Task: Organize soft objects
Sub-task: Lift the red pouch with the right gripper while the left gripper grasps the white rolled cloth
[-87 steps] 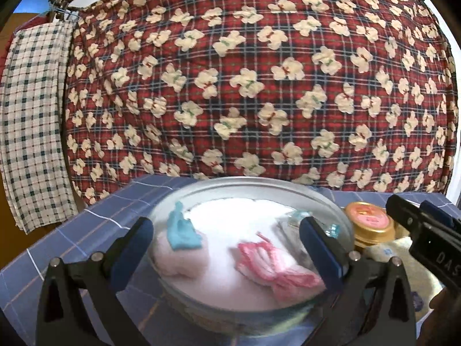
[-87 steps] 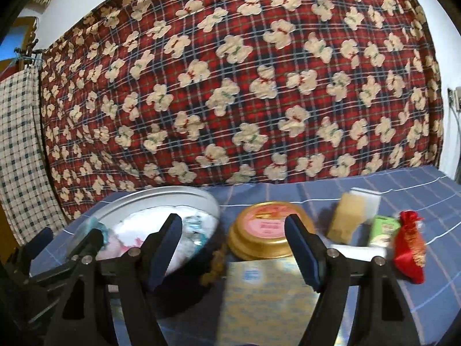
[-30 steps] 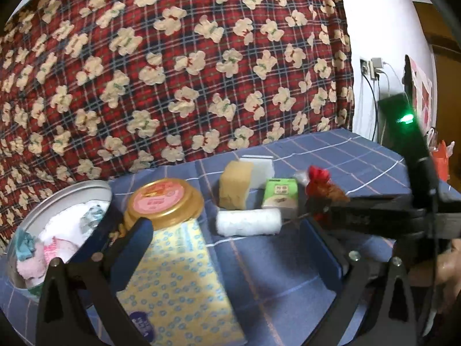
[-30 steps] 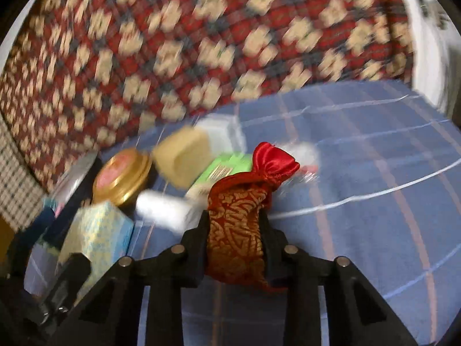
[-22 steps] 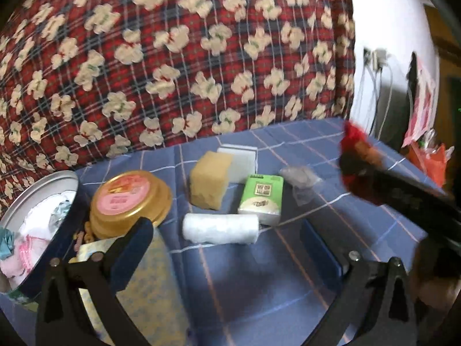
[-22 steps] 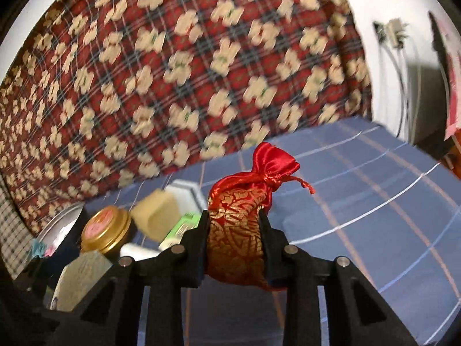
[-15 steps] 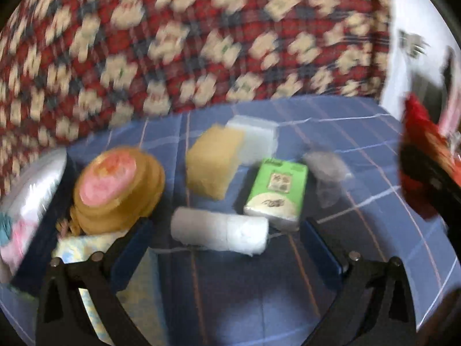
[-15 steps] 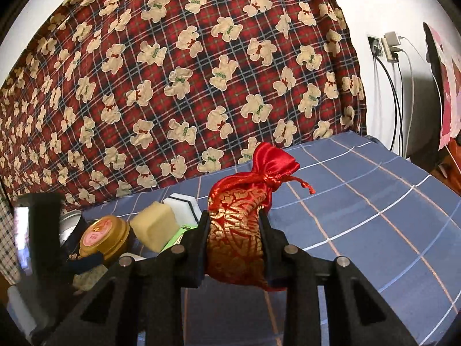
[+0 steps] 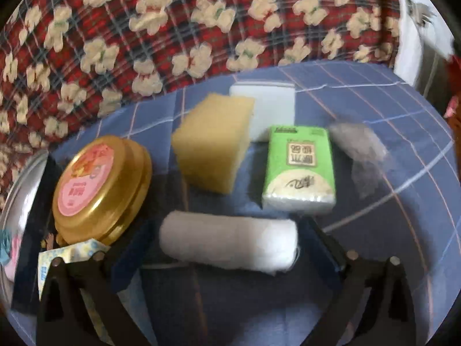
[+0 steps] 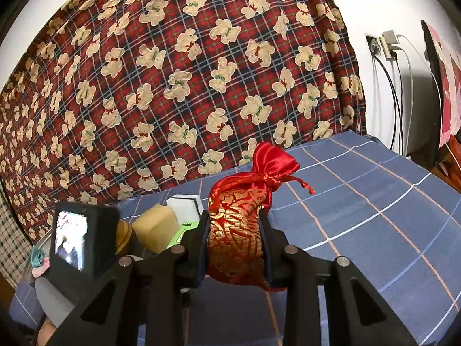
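- The right claw [image 10: 234,248] is clamped narrow on a red satin drawstring pouch with gold brocade [image 10: 239,230], lifted clear of the blue checked cloth on the worktop [image 10: 374,230]; the pouch's gathered neck and tassel cord point up and to the right.
- The left claw [image 9: 227,248] stands wide and its jaws have just been closing a little; a white rolled towel [image 9: 227,243] lies crosswise between the fingertips, and the pads do not appear to press on it, though the view is blurred.
- Just behind the roll sit a yellow foam sponge block [image 9: 213,147] and a green-and-white packet of tissues [image 9: 299,167], with a white foam block [image 9: 268,106] behind and touching the sponge.
- A grey fluffy wad [image 9: 360,150] lies just right of the tissues.
- To the left of the roll stands a round gold tin with a pink label [image 9: 98,187]; a pale blue-and-yellow patterned pack [image 9: 72,256] lies in front of it.
- At the far left edge shows the rim of a round metal basin [image 9: 17,184] holding pink and teal soft pieces.
- A red plaid curtain printed with teddy bears [image 10: 187,86] hangs behind the worktop.
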Demonstrator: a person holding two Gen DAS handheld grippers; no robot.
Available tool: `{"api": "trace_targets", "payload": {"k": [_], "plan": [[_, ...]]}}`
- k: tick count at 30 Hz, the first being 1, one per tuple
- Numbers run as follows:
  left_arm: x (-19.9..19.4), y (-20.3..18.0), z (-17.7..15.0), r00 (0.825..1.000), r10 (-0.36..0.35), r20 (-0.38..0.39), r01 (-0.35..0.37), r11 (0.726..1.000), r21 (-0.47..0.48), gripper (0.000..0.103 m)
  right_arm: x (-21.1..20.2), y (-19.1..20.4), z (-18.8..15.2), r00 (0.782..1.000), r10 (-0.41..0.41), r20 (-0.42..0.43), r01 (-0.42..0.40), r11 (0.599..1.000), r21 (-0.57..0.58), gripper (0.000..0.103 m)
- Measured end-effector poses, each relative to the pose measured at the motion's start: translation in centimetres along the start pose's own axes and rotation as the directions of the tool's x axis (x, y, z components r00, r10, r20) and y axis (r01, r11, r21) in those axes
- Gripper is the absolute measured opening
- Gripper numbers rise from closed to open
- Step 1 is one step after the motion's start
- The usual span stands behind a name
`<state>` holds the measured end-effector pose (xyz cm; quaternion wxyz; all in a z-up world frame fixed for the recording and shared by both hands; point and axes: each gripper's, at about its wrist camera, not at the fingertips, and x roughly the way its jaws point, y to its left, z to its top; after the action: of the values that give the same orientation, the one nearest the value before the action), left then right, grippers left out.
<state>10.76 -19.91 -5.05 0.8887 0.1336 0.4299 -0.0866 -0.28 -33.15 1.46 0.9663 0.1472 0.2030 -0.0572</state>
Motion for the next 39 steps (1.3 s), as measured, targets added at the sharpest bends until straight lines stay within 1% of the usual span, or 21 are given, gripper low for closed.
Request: {"api": "trace_targets", "payload": {"k": [3,4,5,9,10,11,14,16,18,19,20,21,23,26,28,31,33,34,35,36,39], "plan": [[-0.3,0.8,-0.5,1.000,-0.024,0.021,0.023,1.000,0.002,0.091,0.1,0.1,-0.1,1.000,0.002,-0.007,-0.002,1.000,0.001,0.033],[-0.4,1.0,-0.5,0.999,-0.034,0.036,0.035,0.999,-0.010,0.082,0.2,0.1,-0.1,1.000,0.001,-0.008,-0.001,1.000,-0.001,0.033],[-0.5,1.2,-0.5,0.998,-0.037,0.053,0.038,0.999,-0.020,0.079,0.1,0.2,-0.1,1.000,-0.004,-0.005,0.004,1.000,-0.005,0.033],[-0.8,1.1,-0.5,0.995,-0.071,0.075,0.071,0.997,-0.002,0.077,0.1,-0.2,-0.1,1.000,-0.016,0.003,0.016,1.000,0.001,0.033],[-1.1,1.1,-0.7,0.992,-0.089,0.085,0.089,0.996,0.000,0.061,0.1,-0.2,-0.1,1.000,-0.020,0.007,0.020,1.000,0.001,0.033],[-1.4,1.1,-0.8,0.990,-0.104,0.097,0.105,0.995,-0.004,0.040,0.0,-0.3,-0.1,1.000,-0.024,0.015,0.023,1.000,0.002,0.033],[-3.1,1.5,-1.2,0.957,-0.232,0.177,0.240,0.971,-0.022,0.032,-0.4,-0.1,0.0,0.998,-0.042,0.046,0.043,0.999,-0.009,0.033],[-4.3,1.8,-1.7,0.930,-0.286,0.232,0.297,0.955,-0.015,0.032,-0.5,-0.1,0.0,0.997,-0.047,0.053,0.048,0.999,-0.014,0.033],[-4.6,2.3,-2.0,0.924,-0.294,0.243,0.308,0.951,-0.021,0.033,-0.4,-0.1,-0.1,0.998,-0.045,0.040,0.046,0.999,-0.013,0.033],[-4.4,2.6,-2.1,0.927,-0.295,0.230,0.310,0.950,-0.030,0.043,-0.4,-0.1,-0.1,0.998,-0.046,0.035,0.047,0.999,-0.013,0.033],[-4.1,3.0,-2.2,0.932,-0.291,0.214,0.307,0.951,-0.045,0.063,-0.4,-0.1,-0.1,0.998,-0.048,0.033,0.048,0.999,-0.015,0.033],[-3.7,3.3,-2.2,0.943,-0.273,0.192,0.291,0.954,-0.068,0.067,-0.5,0.0,-0.1,0.998,-0.049,0.036,0.050,0.999,-0.018,0.033],[-3.4,3.6,-2.1,0.944,-0.281,0.173,0.297,0.952,-0.073,0.089,-0.5,0.0,-0.2,0.998,-0.050,0.039,0.051,0.999,-0.020,0.033],[-3.4,2.4,-2.0,0.952,-0.263,0.155,0.266,0.964,0.002,0.099,-0.5,0.0,-0.2,0.998,-0.049,0.035,0.049,0.999,-0.017,0.033],[-3.1,1.8,-2.3,0.972,-0.199,0.127,0.198,0.980,0.020,0.099,-0.4,0.0,-0.2,0.999,-0.046,0.029,0.047,0.999,-0.011,0.033],[-2.5,2.0,-2.4,0.978,-0.179,0.103,0.179,0.984,0.015,0.102,-0.4,0.0,-0.1,0.999,-0.037,0.027,0.037,0.999,-0.004,0.033],[-2.3,1.9,-2.6,0.982,-0.165,0.095,0.163,0.986,0.018,0.098,-0.3,0.0,-0.2,0.999,-0.037,0.025,0.037,0.999,-0.006,0.033],[-2.2,1.8,-2.6,0.982,-0.164,0.092,0.163,0.986,0.024,0.084,-0.2,0.0,-0.2,0.999,-0.037,0.024,0.037,0.999,-0.006,0.033],[-2.3,1.6,-2.8,0.981,-0.171,0.096,0.169,0.985,0.029,0.077,-0.3,0.0,-0.2,0.999,-0.037,0.024,0.037,0.999,-0.005,0.033],[-2.5,1.4,-2.9,0.974,-0.204,0.101,0.201,0.979,0.044,0.077,-0.3,0.0,-0.2,0.999,-0.037,0.024,0.038,0.999,-0.005,0.033],[-2.5,1.3,-3.0,0.976,-0.197,0.092,0.194,0.980,0.044,0.077,-0.3,0.0,-0.2,0.999,-0.040,0.024,0.040,0.999,-0.003,0.033]]}}
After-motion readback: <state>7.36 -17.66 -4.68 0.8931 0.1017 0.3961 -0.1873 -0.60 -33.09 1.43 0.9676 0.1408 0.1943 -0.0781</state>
